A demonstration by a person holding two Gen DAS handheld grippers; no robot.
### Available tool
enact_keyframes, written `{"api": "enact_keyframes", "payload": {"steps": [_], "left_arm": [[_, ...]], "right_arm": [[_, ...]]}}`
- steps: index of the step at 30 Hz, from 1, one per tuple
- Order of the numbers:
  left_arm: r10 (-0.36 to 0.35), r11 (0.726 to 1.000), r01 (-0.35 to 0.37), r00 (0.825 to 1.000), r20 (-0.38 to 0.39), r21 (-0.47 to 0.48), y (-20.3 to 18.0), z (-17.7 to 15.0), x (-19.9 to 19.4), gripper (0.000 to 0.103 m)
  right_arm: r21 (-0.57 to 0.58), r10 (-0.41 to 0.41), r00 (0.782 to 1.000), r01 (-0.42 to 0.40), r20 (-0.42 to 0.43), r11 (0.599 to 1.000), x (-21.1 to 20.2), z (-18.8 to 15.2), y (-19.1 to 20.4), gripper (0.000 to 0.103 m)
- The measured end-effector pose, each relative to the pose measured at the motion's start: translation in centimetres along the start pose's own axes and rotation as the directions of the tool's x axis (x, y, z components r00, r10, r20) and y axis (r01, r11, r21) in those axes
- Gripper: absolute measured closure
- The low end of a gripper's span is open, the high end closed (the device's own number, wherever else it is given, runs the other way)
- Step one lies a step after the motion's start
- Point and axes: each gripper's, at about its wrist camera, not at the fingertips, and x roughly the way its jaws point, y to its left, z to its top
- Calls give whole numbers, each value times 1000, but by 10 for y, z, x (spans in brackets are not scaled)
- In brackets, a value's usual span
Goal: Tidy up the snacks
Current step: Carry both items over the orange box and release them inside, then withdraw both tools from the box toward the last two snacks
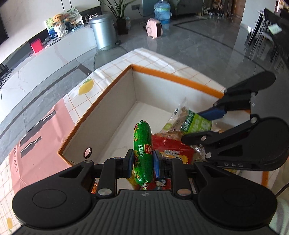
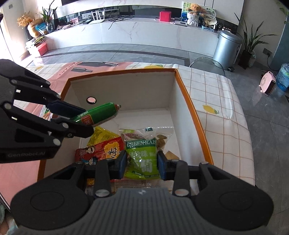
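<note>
Green sausage stick [image 1: 142, 151], firm, light, slick-wrapped, clenched mid-length in left gripper [image 1: 143, 160] jaws above orange-rimmed box [image 1: 173, 76]; right gripper [image 2: 141, 163] jaws parted, straddling soft raisin bag [image 2: 141, 157], apparently without pinching.

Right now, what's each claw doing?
Left claw: shut on the green sausage.
Right claw: around the green raisin bag; grip cannot be told.

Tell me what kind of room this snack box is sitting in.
Most likely a home living and dining room. A long white marble-look console carries a teddy bear and electronics, a steel pedal bin stands by a potted plant, and the box rests on a lemon-print tablecloth.
</note>
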Motion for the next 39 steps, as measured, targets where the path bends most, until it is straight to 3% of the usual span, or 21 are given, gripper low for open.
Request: {"api": "enact_keyframes", "payload": {"steps": [13, 23, 27, 28, 32, 39], "left_arm": [[67, 992, -56, 993, -99, 109, 8, 4, 40, 78], [63, 995, -52, 990, -129, 87, 10, 3, 49, 78], [61, 996, -51, 989, -133, 74, 13, 6, 51, 78], [56, 996, -47, 990, -132, 70, 14, 6, 50, 78], [30, 998, -25, 994, -103, 51, 16, 4, 39, 71], [-3, 1000, 3, 1000, 1, -11, 21, -5, -10, 70]], "right_arm": [[-99, 21, 998, -27, -53, 995, 50, 29, 1, 70], [-79, 21, 994, -30, -111, 996, 73, 33, -1, 68], [-49, 26, 994, -31, -103, 998, 68, 36, 0, 54], [-41, 25, 995, -29, -99, 999, 65, 36, 0, 48], [-32, 18, 995, -21, -96, 999, 54, 39, 4, 47], [18, -22, 994, 25, -108, 1000, 28, 40, 15, 40]]}}
